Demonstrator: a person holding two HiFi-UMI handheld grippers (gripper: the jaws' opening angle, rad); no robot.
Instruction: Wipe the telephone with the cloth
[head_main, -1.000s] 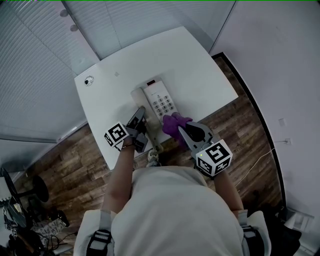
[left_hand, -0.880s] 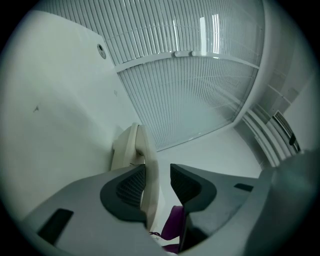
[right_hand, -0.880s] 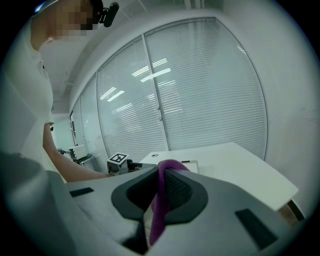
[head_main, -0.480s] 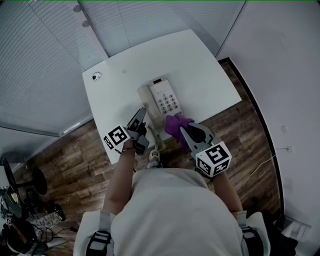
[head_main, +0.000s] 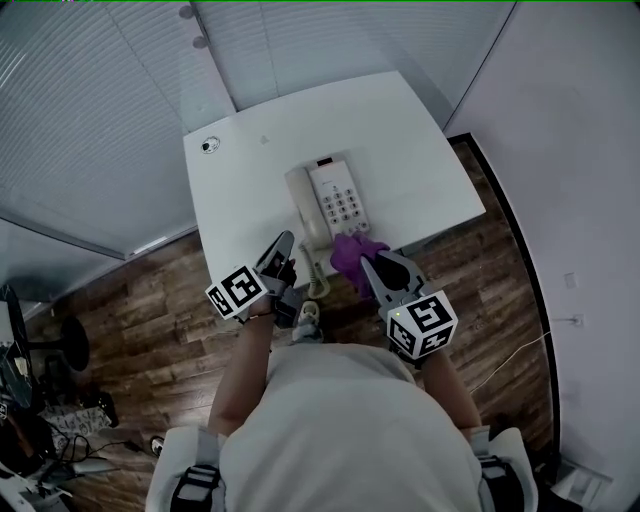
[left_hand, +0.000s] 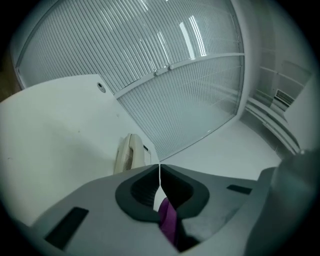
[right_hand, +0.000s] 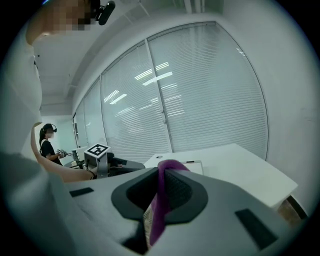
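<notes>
1. The left gripper (head_main: 285, 244) hangs over the near edge of the white table (head_main: 420, 120), just left of the telephone (head_main: 332, 200) and not touching it. Its jaws have just been closing and now meet tip to tip, with nothing pinched between the tips.
2. The telephone is a pale, flat desk set lying near the table's near edge. Its handset (head_main: 299, 205) rests along the left side, the keypad (head_main: 346, 206) is on the right, and a small dark window sits at the far end.
3. The cloth (head_main: 353, 254) is purple and bunched, at the telephone's near right corner. The right gripper (head_main: 372, 262) has its jaws clamped on a fold of it.
4. In the left gripper view, only the handset side of the telephone (left_hand: 131, 152) clears the jaw bodies. A purple sliver shows in the hollow under the tips, though the head view has that gripper apart from the cloth.
5. In the right gripper view, the held cloth (right_hand: 162, 195) stands up between the jaws and hides most of the telephone (right_hand: 194, 167), leaving a white strip. The key markings are too small to read.
</notes>
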